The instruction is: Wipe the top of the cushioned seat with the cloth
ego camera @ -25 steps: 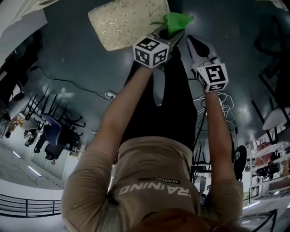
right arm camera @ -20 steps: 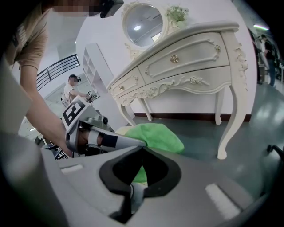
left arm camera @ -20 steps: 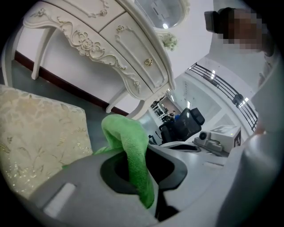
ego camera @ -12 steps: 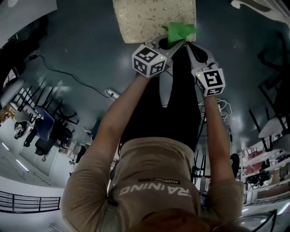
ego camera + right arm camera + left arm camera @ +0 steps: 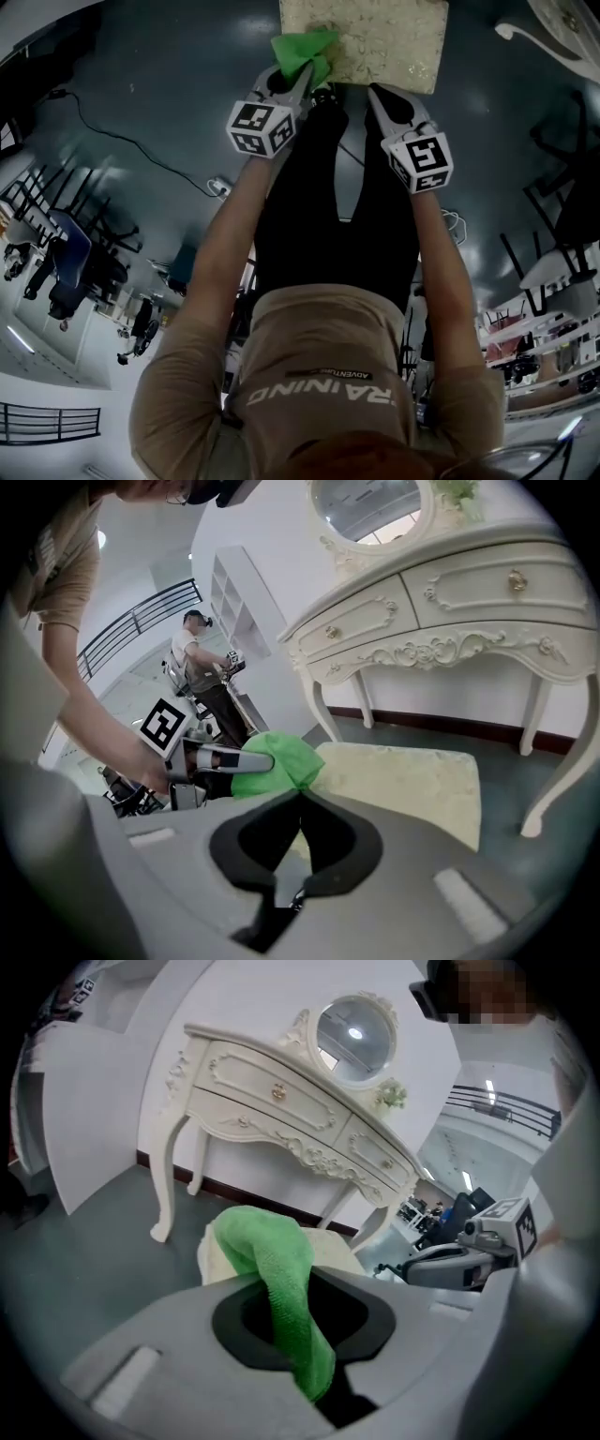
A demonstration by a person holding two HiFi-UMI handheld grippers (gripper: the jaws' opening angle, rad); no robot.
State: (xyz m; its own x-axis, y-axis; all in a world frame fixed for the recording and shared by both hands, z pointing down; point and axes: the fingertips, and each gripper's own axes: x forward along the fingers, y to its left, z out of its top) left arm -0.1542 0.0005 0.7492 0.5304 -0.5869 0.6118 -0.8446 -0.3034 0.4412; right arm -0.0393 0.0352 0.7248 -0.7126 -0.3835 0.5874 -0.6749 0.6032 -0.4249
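The cream cushioned seat (image 5: 375, 37) lies at the top of the head view. A green cloth (image 5: 302, 52) rests over its near left corner, and my left gripper (image 5: 300, 77) is shut on it. In the left gripper view the cloth (image 5: 281, 1269) runs down between the jaws, with the seat (image 5: 333, 1251) just behind. My right gripper (image 5: 377, 94) hovers at the seat's near edge, to the right of the cloth, shut with nothing in it. The right gripper view shows the seat (image 5: 403, 780) ahead and the left gripper (image 5: 234, 761) gripping the cloth (image 5: 281, 759).
An ornate white dressing table (image 5: 291, 1110) with a round mirror (image 5: 354, 1040) stands right behind the seat; its curved legs (image 5: 553, 752) flank it. A cable (image 5: 122, 131) trails over the grey floor at the left. Chairs and desks stand far off.
The left gripper has carried the green cloth from the seat's near right side over to its near left corner. The right gripper stays beside it at the near edge.
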